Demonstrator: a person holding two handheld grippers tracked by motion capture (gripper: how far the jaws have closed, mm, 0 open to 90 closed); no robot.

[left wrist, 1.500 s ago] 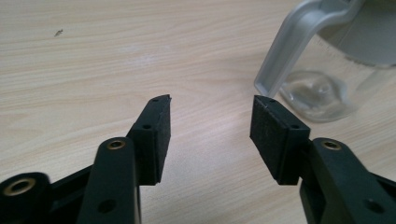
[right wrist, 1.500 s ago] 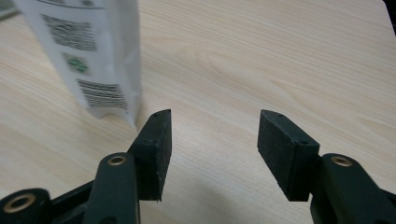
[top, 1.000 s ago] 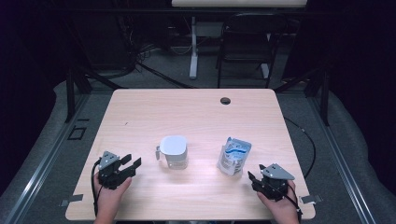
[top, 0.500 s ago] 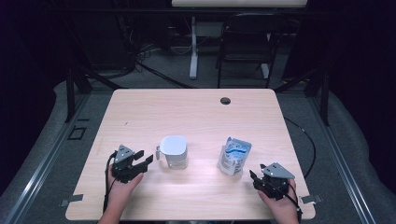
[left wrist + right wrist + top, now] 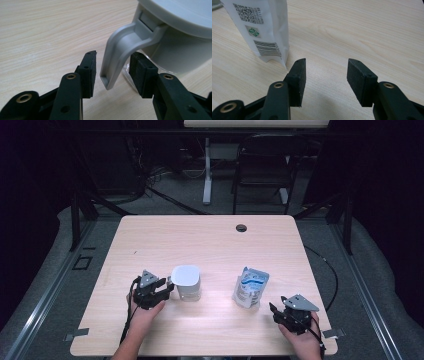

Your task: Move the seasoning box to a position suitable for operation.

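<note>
Closing on the pitcher's handle [image 5: 120,52], the left tongs [image 5: 113,67] straddle it without pinching yet; centre it first. Right tongs [image 5: 325,80] stand spread beside the refill pouch [image 5: 265,27].

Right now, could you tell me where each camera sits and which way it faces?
High view: above the person's side, looking forward and down at the table; both forearms show.
Left gripper view: on the left gripper, facing the jug; its handle stands between the closing jaws, untouched.
Right gripper view: on the right gripper, open beside the pouch.
High view also shows jug and pouch.
</note>
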